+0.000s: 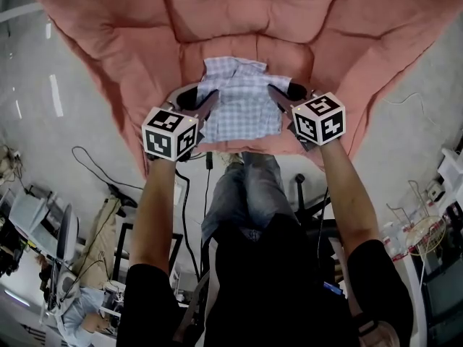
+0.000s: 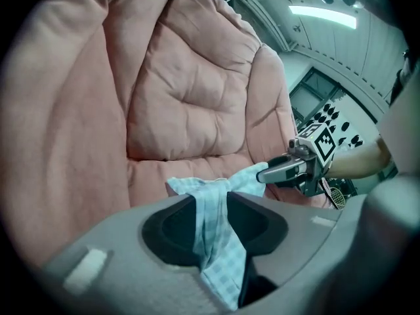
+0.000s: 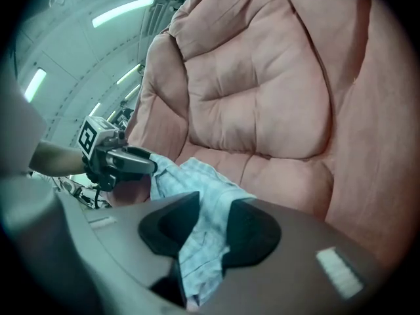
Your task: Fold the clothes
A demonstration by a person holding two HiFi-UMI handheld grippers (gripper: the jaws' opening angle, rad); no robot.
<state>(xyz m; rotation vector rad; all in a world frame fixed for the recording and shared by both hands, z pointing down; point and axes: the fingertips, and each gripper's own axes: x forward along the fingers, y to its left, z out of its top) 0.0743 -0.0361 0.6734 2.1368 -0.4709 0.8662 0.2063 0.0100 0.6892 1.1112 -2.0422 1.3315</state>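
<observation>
A light blue checked shirt point(image 1: 239, 100) lies folded small on the seat of a pink padded chair point(image 1: 239, 13). My left gripper point(image 1: 207, 98) is at the shirt's left edge and my right gripper point(image 1: 279, 94) at its right edge, both pointing down at the seat. In the left gripper view the checked cloth point(image 2: 213, 225) runs loosely through the parted jaws of the left gripper point(image 2: 211, 205). In the right gripper view the cloth point(image 3: 202, 238) likewise hangs in the gap of the right gripper point(image 3: 215, 205). Each view shows the other gripper across the shirt.
The chair's thick back cushion point(image 2: 190, 90) and side walls rise close around the seat. Below it are the person's legs in jeans point(image 1: 242, 194), black cables point(image 1: 94, 165) on the grey floor, and desks with clutter at both lower corners.
</observation>
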